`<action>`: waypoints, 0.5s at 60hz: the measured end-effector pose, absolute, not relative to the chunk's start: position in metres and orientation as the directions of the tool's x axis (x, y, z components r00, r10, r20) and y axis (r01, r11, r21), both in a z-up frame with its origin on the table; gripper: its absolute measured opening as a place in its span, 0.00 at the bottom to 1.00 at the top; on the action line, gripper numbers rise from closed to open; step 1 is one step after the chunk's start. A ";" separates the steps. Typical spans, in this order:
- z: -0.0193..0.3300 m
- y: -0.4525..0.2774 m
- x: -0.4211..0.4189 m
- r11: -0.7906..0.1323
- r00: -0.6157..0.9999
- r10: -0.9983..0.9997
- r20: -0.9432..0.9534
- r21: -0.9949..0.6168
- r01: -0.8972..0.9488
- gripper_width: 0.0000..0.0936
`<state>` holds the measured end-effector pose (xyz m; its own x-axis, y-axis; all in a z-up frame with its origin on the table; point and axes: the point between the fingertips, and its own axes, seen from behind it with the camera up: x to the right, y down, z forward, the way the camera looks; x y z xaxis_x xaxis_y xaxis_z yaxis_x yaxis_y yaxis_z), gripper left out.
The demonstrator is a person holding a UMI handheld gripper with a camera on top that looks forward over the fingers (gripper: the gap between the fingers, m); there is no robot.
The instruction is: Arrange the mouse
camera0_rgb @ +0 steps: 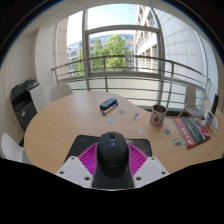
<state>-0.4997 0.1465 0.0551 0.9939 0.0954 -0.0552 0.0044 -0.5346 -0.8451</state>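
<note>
A: What lies left of the dark rounded computer mouse [111, 150]?
B: Bare round wooden table [60, 125].
A: The mouse itself?
B: Black, domed, clenched between the gripper [111, 158]'s pink-padded fingers [90, 156]; a paper cup [158, 115] stands farther right.

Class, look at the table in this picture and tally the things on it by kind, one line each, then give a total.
Computer mouse, between the claw's pads: 1
Mouse mat, dark, under the mouse: 1
Cup: 1
Dark flat box at the far side: 1
Magazines or books: a pile, number unclear, counted as 1
Total: 5
</note>
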 end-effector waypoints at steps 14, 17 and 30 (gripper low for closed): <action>-0.006 0.151 -0.530 -0.662 0.995 0.089 -0.036 -0.749 0.032 0.52; -0.010 0.151 -0.528 -0.680 0.995 0.087 -0.040 -0.733 0.030 0.55; 0.039 0.126 -0.523 -0.638 0.998 0.068 0.012 -0.768 0.053 0.91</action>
<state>-0.5230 0.1265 0.0395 0.9976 0.0678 0.0119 0.0525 -0.6385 -0.7678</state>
